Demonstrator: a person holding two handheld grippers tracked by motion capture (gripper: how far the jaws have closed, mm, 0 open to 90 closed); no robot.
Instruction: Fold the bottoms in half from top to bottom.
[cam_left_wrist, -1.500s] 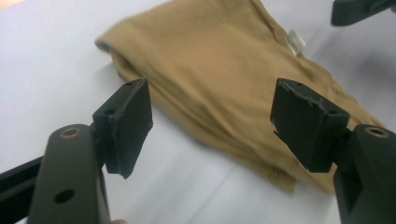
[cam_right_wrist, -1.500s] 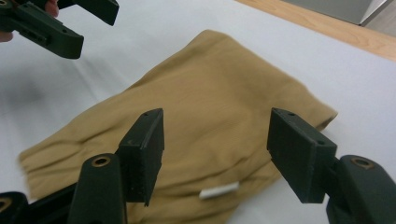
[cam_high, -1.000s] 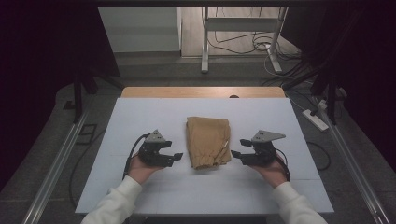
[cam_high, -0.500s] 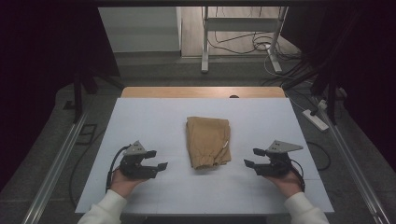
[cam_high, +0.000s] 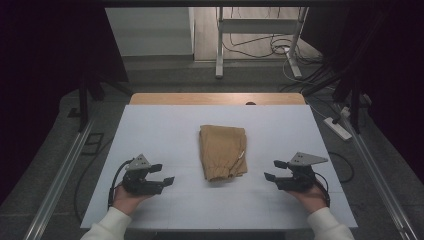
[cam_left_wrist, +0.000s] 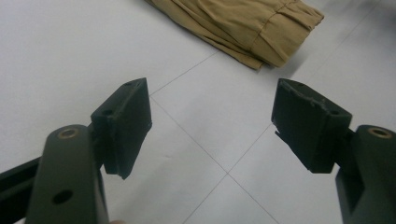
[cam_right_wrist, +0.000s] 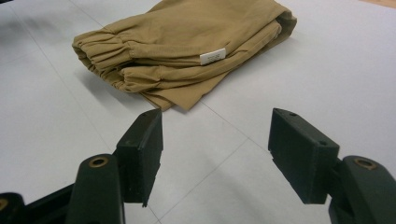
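Note:
A folded tan garment with an elastic waistband and a small white label lies in the middle of the white table. My left gripper rests near the table's front left, open and empty, its jaws pointing toward the garment. At the front right, my right gripper is open too, nothing between its jaws, aimed at the garment from the other side. Both stand a short way clear of the cloth.
A wooden strip runs along the table's far edge. Beyond it stand a metal stand's legs and loose cables on the floor. A power strip lies on the floor at the right. Metal rails flank the table.
Both grippers have drawn back from the garment's sides toward the near edge and outward, and stay open. The garment has not moved.

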